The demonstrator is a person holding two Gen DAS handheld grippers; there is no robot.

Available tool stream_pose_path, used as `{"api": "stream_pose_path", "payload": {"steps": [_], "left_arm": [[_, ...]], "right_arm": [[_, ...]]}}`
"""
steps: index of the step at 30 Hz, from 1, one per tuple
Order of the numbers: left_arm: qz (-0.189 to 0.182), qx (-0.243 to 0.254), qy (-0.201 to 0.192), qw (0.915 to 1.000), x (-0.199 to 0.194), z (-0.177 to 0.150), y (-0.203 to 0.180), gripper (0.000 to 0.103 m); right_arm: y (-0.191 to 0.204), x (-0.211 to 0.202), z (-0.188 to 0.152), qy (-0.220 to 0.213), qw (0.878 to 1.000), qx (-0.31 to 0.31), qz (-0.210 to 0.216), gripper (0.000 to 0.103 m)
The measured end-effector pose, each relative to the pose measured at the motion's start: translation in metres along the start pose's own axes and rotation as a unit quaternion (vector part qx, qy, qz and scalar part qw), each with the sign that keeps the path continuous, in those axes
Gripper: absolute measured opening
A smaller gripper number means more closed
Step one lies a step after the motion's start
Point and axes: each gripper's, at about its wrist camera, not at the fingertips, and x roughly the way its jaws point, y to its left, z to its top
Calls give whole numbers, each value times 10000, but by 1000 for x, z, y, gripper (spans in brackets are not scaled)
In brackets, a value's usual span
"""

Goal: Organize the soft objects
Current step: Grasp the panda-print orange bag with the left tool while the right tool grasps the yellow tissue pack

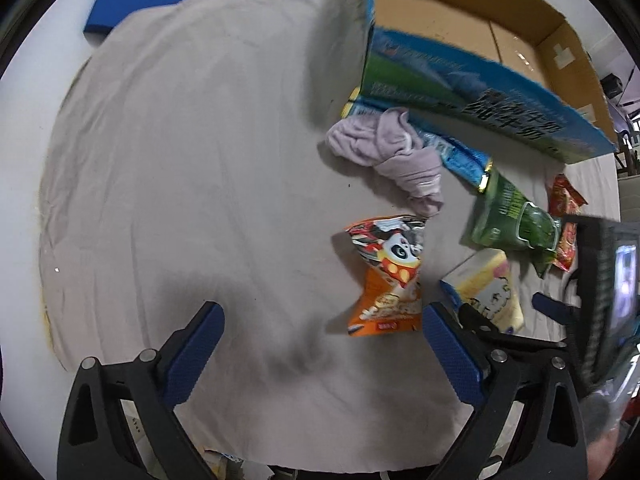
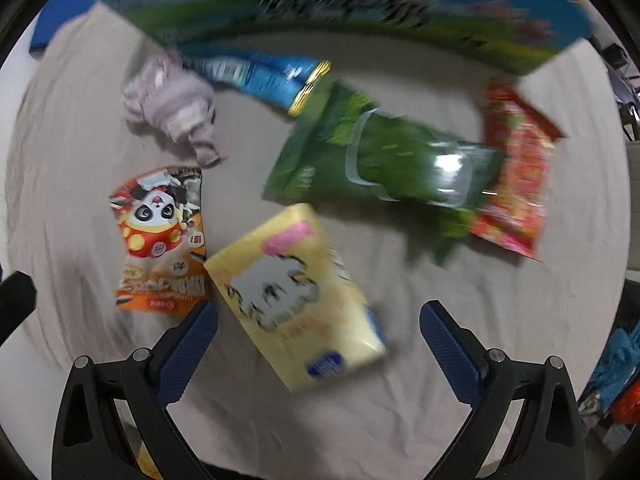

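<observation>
Worktop cloth (image 1: 180, 160) is carrying all the items, clustered from 12 to 4 o'clock in the left wrist view. Left tool (image 1: 322, 344) is hovering with jaws spread wide, pinching nothing; orange panda packet (image 1: 386, 276) is lying just ahead of its right finger (image 1: 452, 356), around 1 o'clock. Lilac cloth (image 1: 394, 152) is sitting crumpled further up, touching the blue packet (image 1: 460, 156), which is partly tucked under the side of the cardboard box (image 1: 460, 80). Green packet (image 1: 512, 220) is lying at 3 o'clock, overlapping the red packet (image 1: 566, 220) beside it. Yellow tissue pack (image 1: 486, 292) is sitting near the right finger, apart from the orange packet.

Right tool (image 2: 320, 332) is also spread wide and holding nothing, visible at the right edge of the left view too. Yellow tissue pack (image 2: 296, 296) is lying between its fingers, touching neither as far as the blur shows. Orange panda packet (image 2: 162, 240) is at 10 o'clock, lilac cloth (image 2: 176, 104) at 11, green packet (image 2: 380, 160) at 1, red packet (image 2: 516, 168) at 2. Right view is motion-blurred.
</observation>
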Motion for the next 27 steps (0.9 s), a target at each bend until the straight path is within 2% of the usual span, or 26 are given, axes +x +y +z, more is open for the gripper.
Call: {"api": "stream_pose_path", "payload": {"steps": [1, 3, 5, 7, 10, 12, 14, 16, 18, 20, 23, 24, 27], "left_arm": [[-70, 2, 35, 10000, 4, 2, 2, 99], [-170, 12, 103, 9998, 8, 4, 0, 97], [-315, 85, 230, 9992, 16, 9, -9, 97], [-456, 178, 404, 9980, 27, 13, -22, 97], [-555, 348, 633, 9958, 52, 20, -40, 96], [-579, 411, 781, 9944, 71, 23, -48, 79], [-529, 450, 945, 9931, 88, 25, -50, 58], [-589, 394, 1059, 9918, 101, 26, -47, 48], [-802, 252, 1047, 9909, 107, 28, -42, 48], [-866, 198, 1003, 9910, 109, 29, -40, 48], [-834, 220, 897, 9922, 109, 32, -41, 48], [-807, 274, 870, 9926, 109, 32, -43, 48], [-787, 366, 786, 9931, 104, 33, -48, 48]], "right_arm": [[4, 10, 1, 51, 10000, -7, -74, 94], [6, 23, -1, 179, 9998, 101, 85, 74], [2, 26, -7, 198, 9990, 234, -313, 68], [-17, 26, -13, 267, 9974, 612, -277, 68], [-52, 32, -22, 413, 9894, 1366, 281, 69], [-65, 42, -25, 595, 9838, 1584, 591, 69], [-68, 55, -24, 717, 9824, 1532, 798, 70], [-65, 61, -25, 713, 9845, 1386, 809, 71], [-63, 56, -25, 699, 9872, 1269, 661, 71], [-60, 62, -26, 791, 9867, 1274, 620, 71], [-59, 61, -30, 886, 9866, 1271, 510, 70], [-57, 64, -31, 893, 9867, 1267, 480, 67], [-52, 77, -33, 786, 9875, 1312, 387, 66]]}}
